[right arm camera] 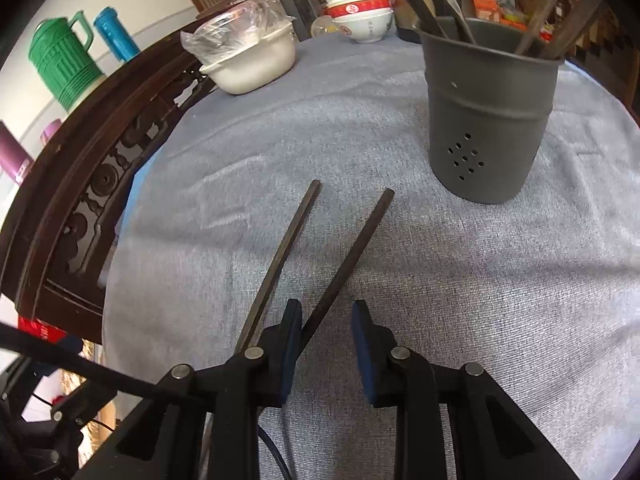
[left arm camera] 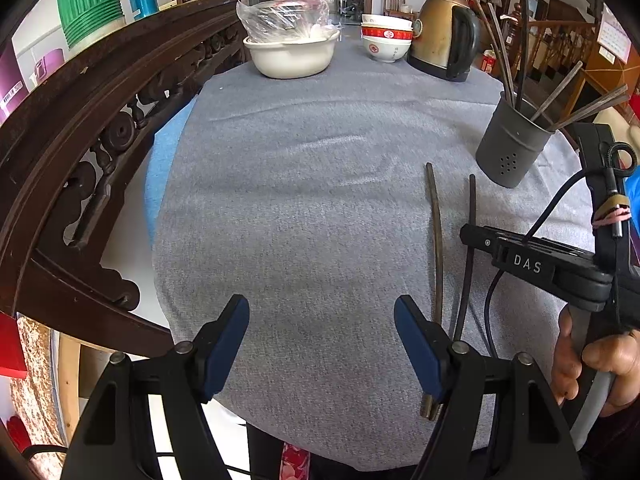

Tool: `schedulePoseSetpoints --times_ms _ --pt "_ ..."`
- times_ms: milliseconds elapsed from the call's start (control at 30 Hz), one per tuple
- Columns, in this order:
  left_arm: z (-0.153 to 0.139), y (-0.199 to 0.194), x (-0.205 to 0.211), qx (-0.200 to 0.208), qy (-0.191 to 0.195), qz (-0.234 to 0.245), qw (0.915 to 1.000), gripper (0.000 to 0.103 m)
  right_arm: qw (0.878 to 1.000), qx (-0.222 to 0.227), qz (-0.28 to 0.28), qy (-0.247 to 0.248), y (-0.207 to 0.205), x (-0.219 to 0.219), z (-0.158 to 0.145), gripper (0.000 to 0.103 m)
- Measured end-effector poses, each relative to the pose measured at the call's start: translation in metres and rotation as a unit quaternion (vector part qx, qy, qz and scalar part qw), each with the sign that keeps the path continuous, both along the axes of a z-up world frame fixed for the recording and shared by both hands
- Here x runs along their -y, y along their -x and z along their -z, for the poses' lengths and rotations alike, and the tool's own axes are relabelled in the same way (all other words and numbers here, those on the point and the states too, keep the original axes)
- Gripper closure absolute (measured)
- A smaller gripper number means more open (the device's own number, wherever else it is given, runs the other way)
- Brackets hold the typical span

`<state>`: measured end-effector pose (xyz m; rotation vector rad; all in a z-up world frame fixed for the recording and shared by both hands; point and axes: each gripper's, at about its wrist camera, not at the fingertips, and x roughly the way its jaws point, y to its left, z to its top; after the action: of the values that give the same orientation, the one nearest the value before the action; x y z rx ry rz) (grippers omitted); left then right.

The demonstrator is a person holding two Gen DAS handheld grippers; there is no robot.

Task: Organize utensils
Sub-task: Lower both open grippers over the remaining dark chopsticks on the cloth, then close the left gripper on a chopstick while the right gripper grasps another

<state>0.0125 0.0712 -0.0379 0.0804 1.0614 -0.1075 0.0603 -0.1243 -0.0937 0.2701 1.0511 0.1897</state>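
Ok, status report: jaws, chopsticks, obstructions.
Left gripper open, empty. Right gripper open over right chopstick. Two chopsticks loose on cloth. Holder ahead, path clear.

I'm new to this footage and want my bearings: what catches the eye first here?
Two dark chopsticks lie loose on the grey tablecloth, fanning apart just ahead of the open right tool. Behind them to the right stands a grey perforated utensil holder already bristling with chopsticks. At the table's far end sit a cream basin, stacked red-and-white bowls and a brass kettle.
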Motion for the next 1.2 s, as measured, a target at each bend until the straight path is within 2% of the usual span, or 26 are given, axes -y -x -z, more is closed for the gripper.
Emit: schedulePoseSetpoints --times_ms 233,400,533,633,767,933,1000,1067,1200 --pt "0.002 0.001 0.007 -0.007 -0.005 0.007 0.9999 0.027 0.999 0.017 -0.001 0.04 0.005 0.007 -0.003 0.076" --pt "0.006 -0.002 0.011 -0.018 -0.003 0.008 0.9998 0.027 0.999 0.021 0.013 0.036 0.007 0.025 -0.004 0.076" --pt "0.011 -0.006 0.013 -0.032 0.002 0.008 0.9995 0.027 1.0 0.019 0.023 0.007 0.012 0.042 -0.003 0.076" --pt "0.011 -0.013 0.015 -0.035 0.006 0.012 0.9993 0.027 0.998 0.001 0.047 -0.045 0.011 0.06 0.0 0.075" --pt "0.007 -0.034 0.018 -0.036 0.016 0.022 0.999 0.027 0.989 -0.03 0.098 -0.105 0.004 0.086 0.004 0.073" --pt "0.009 -0.069 0.033 -0.039 0.022 0.043 0.9981 0.027 0.984 -0.021 0.138 -0.113 -0.009 0.101 -0.002 0.066" --pt "0.014 -0.083 0.04 -0.05 0.025 0.05 0.9972 0.027 0.983 -0.032 0.146 -0.107 -0.018 0.101 0.0 0.066" --pt "0.022 -0.101 0.048 -0.072 0.044 0.063 0.9944 0.027 0.981 -0.049 0.154 -0.107 -0.026 0.1 0.004 0.066" --pt "0.034 -0.123 0.056 -0.099 0.067 0.07 0.9903 0.027 0.979 -0.054 0.168 -0.099 -0.035 0.096 0.006 0.066"
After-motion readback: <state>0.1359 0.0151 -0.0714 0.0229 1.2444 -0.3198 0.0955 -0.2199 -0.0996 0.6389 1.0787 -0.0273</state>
